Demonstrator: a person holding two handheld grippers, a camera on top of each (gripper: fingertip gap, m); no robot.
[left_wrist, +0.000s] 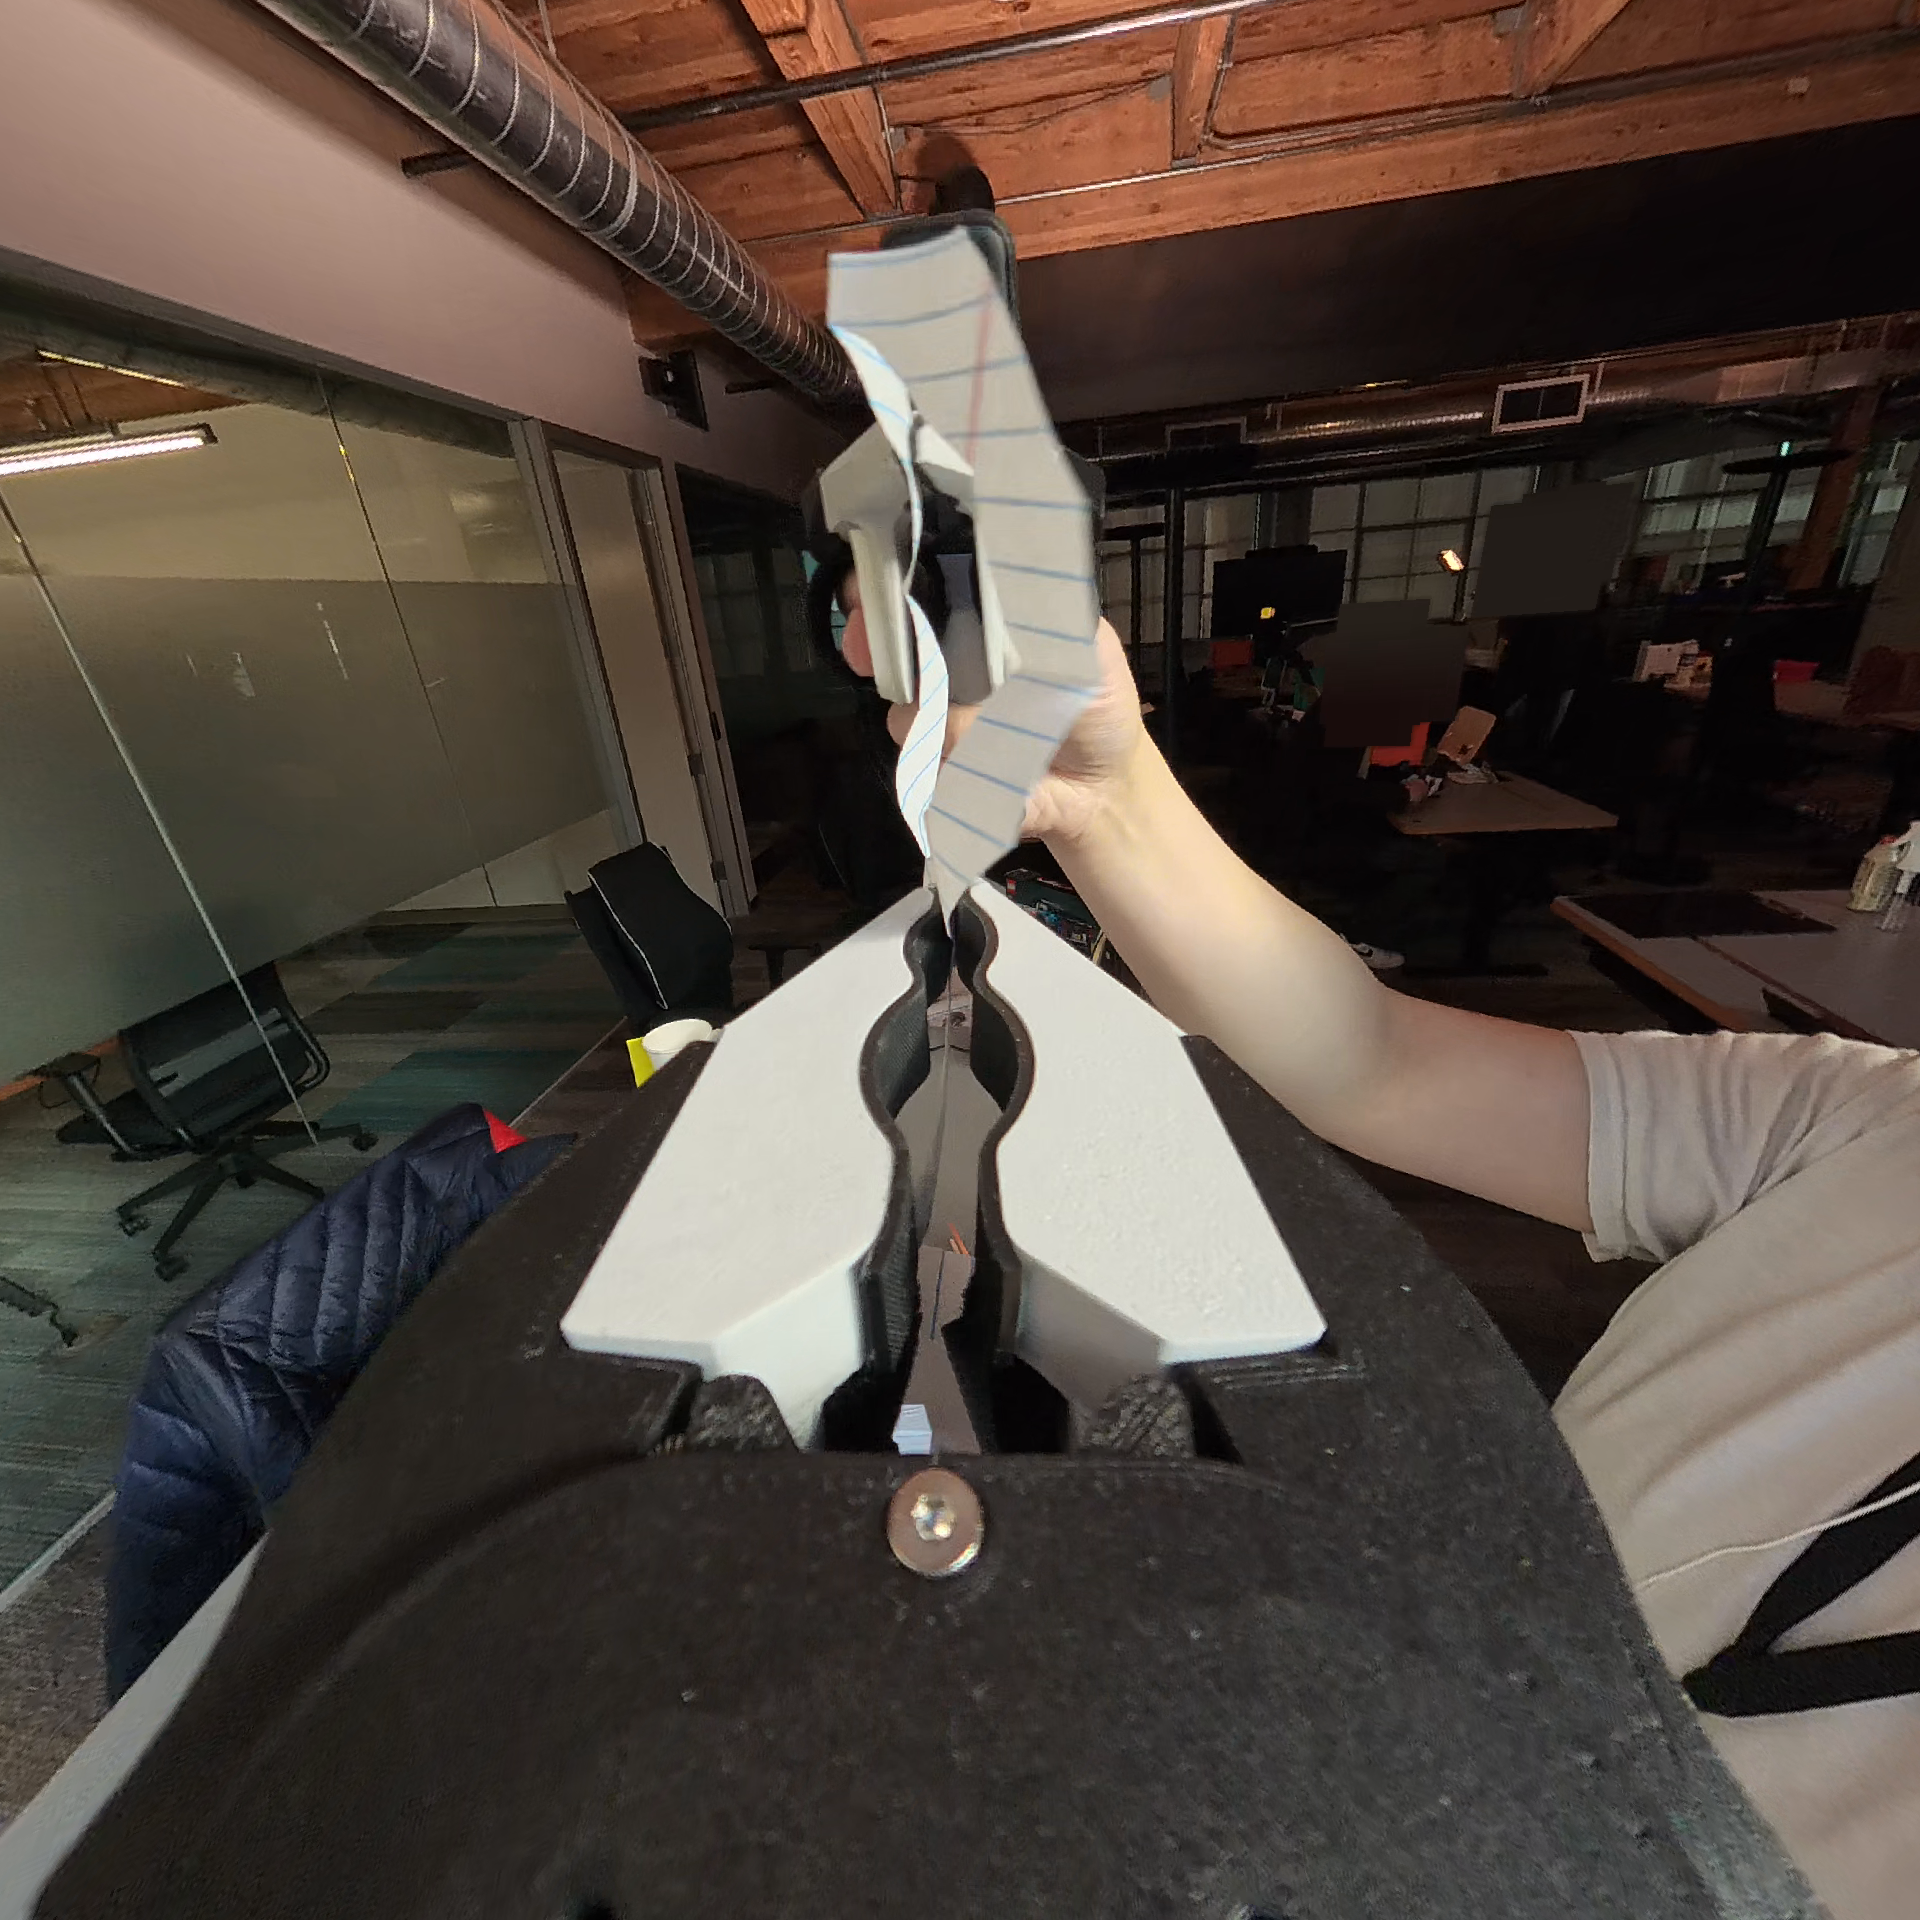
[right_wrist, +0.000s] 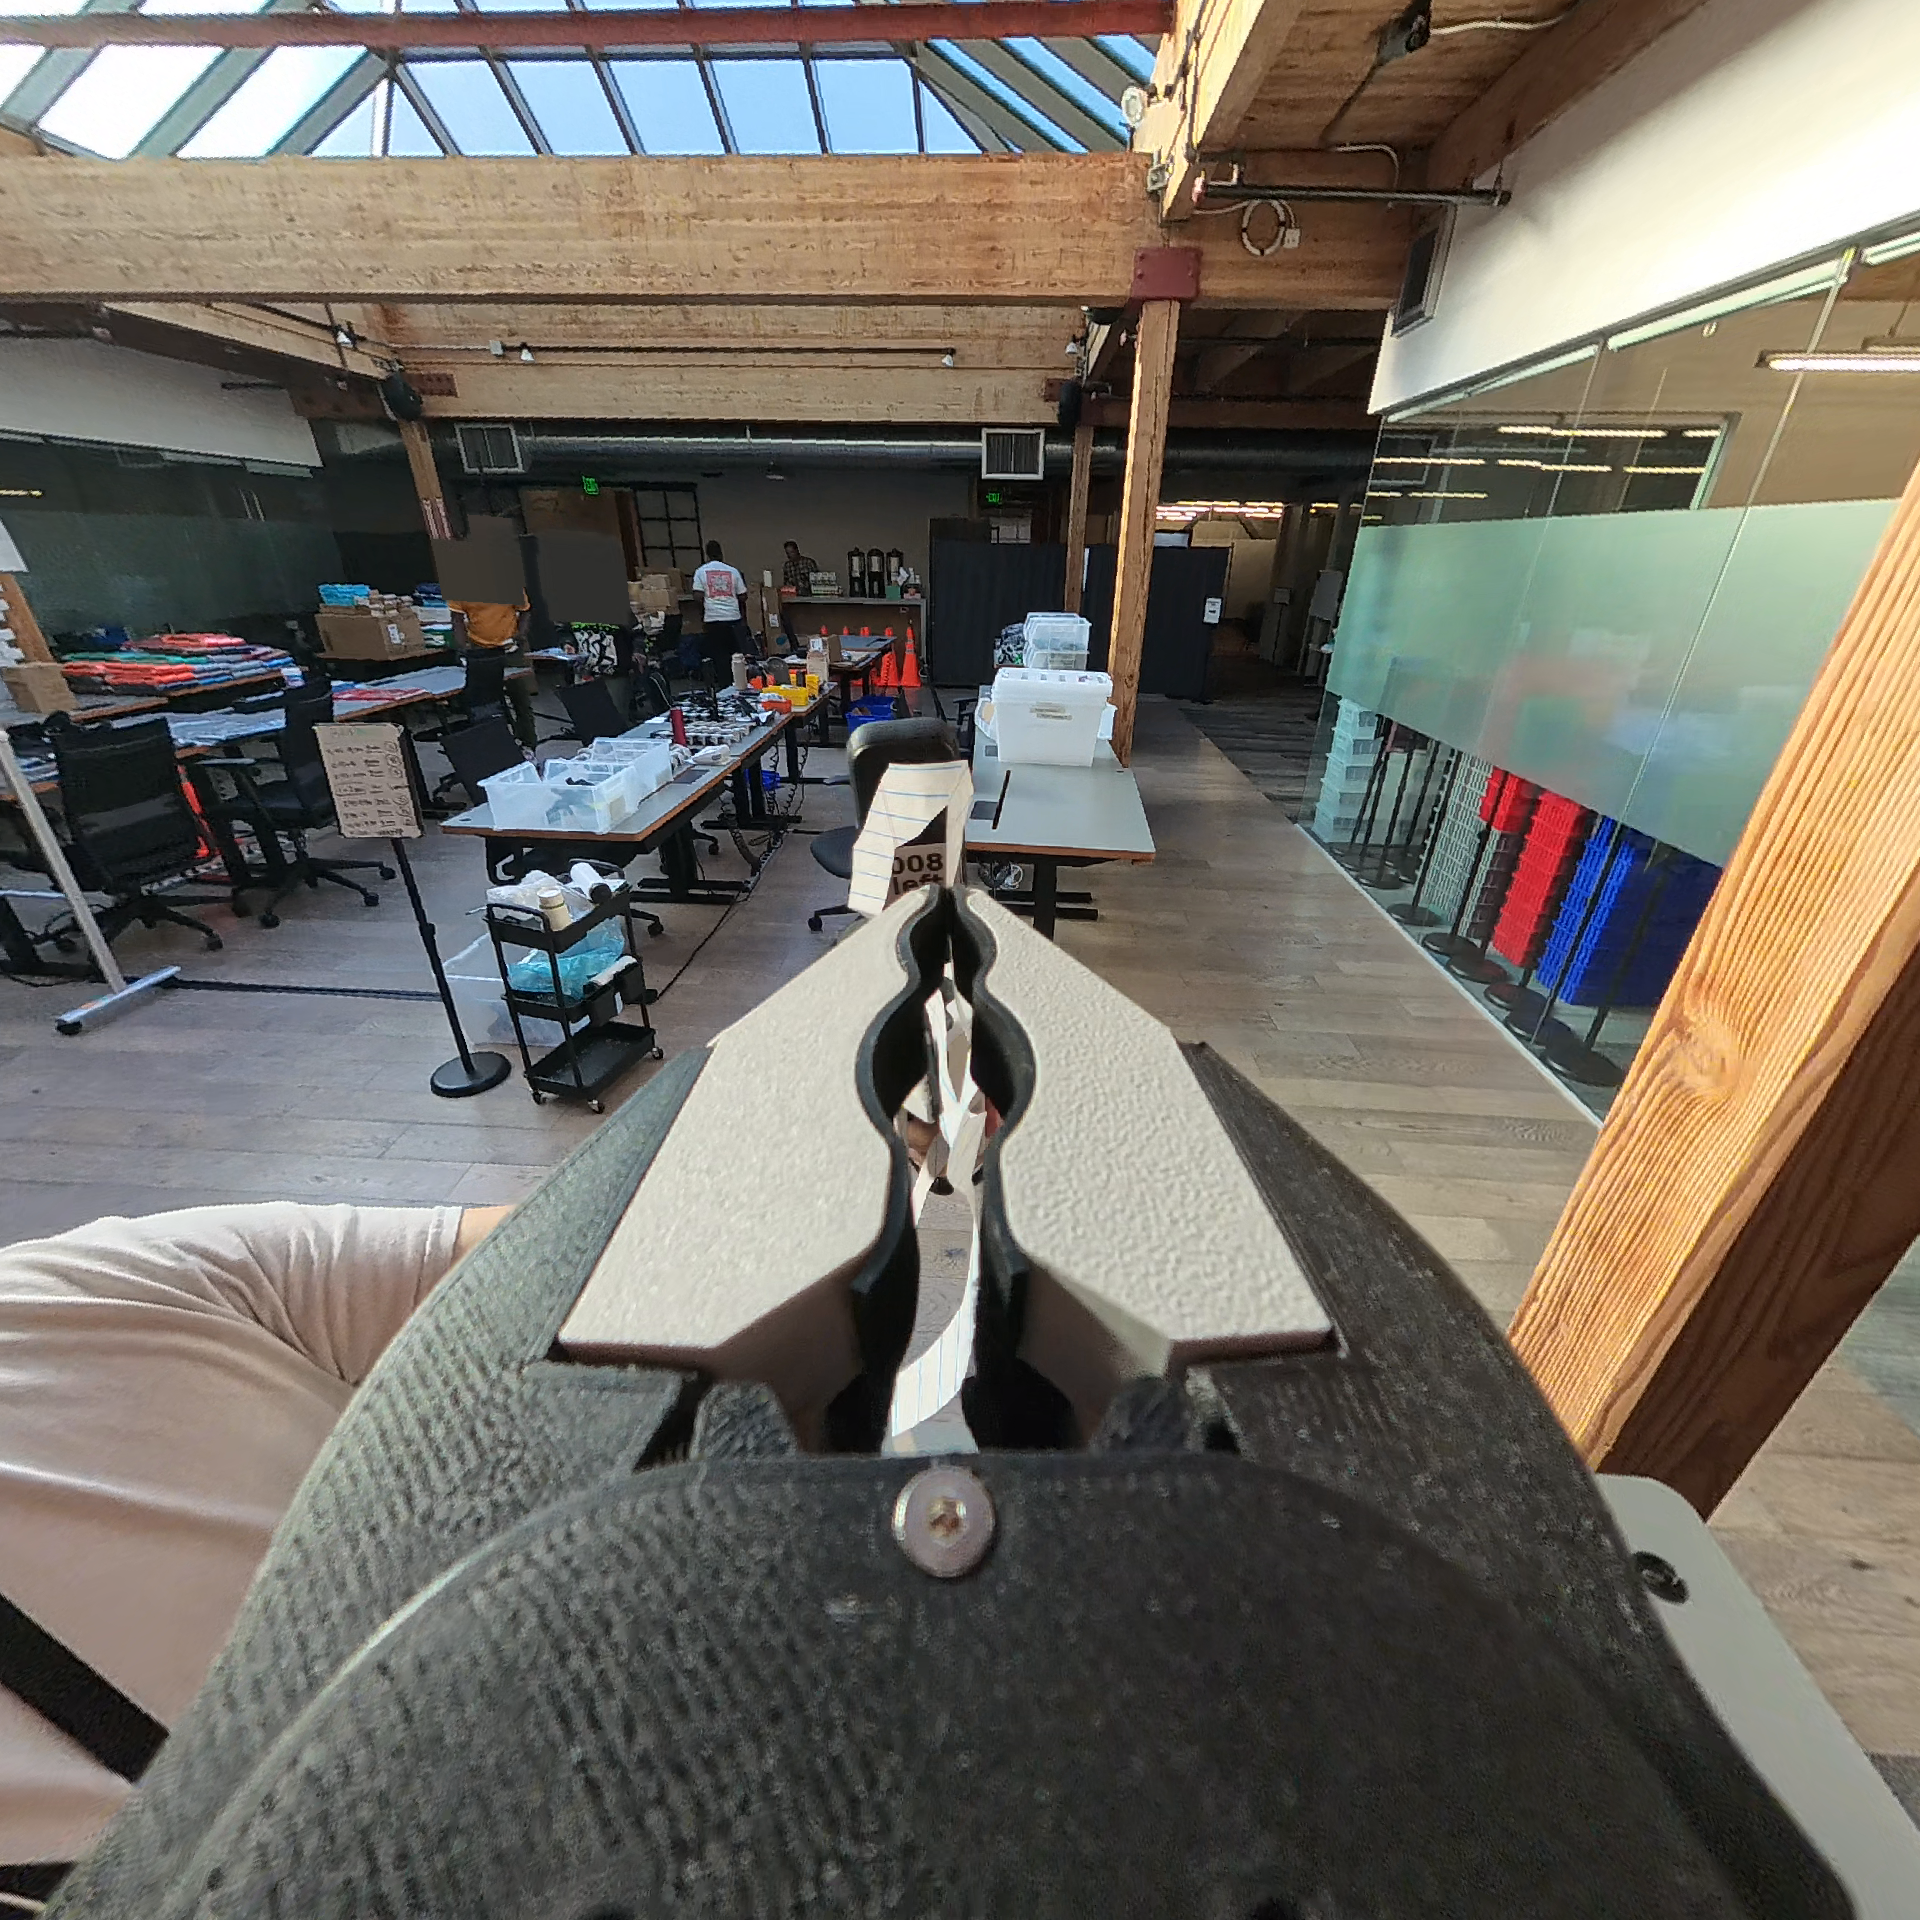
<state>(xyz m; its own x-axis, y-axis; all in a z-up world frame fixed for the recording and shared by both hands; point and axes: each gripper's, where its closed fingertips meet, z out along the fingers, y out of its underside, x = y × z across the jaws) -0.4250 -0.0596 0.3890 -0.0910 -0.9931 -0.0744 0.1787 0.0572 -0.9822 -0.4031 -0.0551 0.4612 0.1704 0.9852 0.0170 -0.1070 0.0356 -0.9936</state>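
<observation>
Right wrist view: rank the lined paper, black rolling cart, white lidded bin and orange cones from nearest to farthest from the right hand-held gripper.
1. Lined paper, pinched at the right hand-held gripper tips.
2. Black rolling cart, left on the floor.
3. White lidded bin, on the grey table ahead.
4. Orange cones, far back.

A lined paper strip (left_wrist: 997, 582) runs between both tools (each closed on it), the right tool (left_wrist: 940, 665) above the left tool (left_wrist: 951, 914).

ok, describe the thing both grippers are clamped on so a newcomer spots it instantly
In the left wrist view, start at the wooden ceiling beams and drop to mid-frame: a crumpled strip of lined paper hangs in the air. The left gripper pinches its lower end, the right gripper its upper part. It is white with blue rules and one red margin line.
</observation>
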